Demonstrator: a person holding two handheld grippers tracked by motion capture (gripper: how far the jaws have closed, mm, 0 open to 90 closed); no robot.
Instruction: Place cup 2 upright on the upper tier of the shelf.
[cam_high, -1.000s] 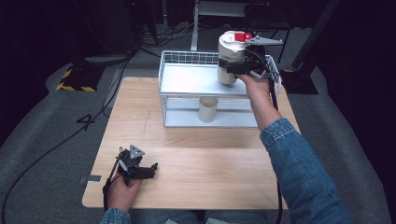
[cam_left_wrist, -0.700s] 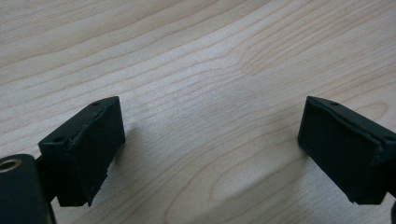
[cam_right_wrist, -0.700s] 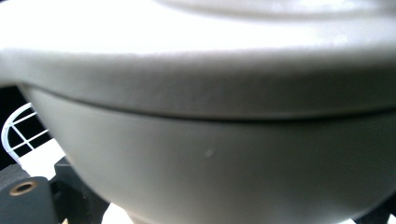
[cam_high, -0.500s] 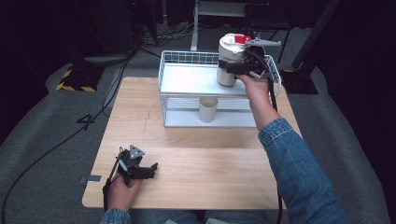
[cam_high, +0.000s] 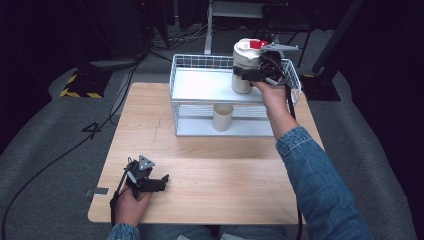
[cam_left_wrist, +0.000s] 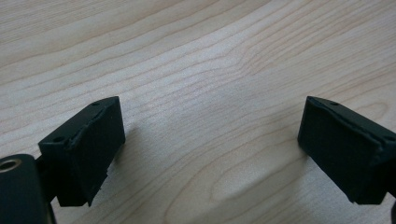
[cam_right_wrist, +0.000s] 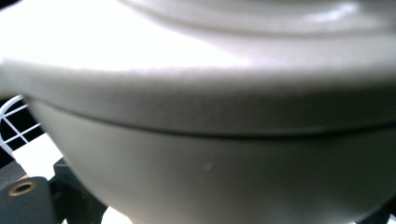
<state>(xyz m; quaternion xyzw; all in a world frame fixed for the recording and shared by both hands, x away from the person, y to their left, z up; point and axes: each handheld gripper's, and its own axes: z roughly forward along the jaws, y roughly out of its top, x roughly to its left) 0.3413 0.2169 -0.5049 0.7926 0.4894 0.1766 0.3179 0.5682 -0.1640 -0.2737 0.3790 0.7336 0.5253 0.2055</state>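
High view: the right gripper (cam_high: 248, 75) pinches a cream jar (cam_high: 245, 67) on the rack's (cam_high: 200, 86) top shelf. Left gripper view: jaws spread over bare table (cam_left_wrist: 196, 70). Right gripper view: jar (cam_right_wrist: 233, 154) close up (smooth, likely slippery; grip its body).

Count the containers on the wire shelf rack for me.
2: a lidded cream canister on the top shelf, with the right gripper at its side, and a smaller cream cup on the bottom shelf. The arm may hide others.
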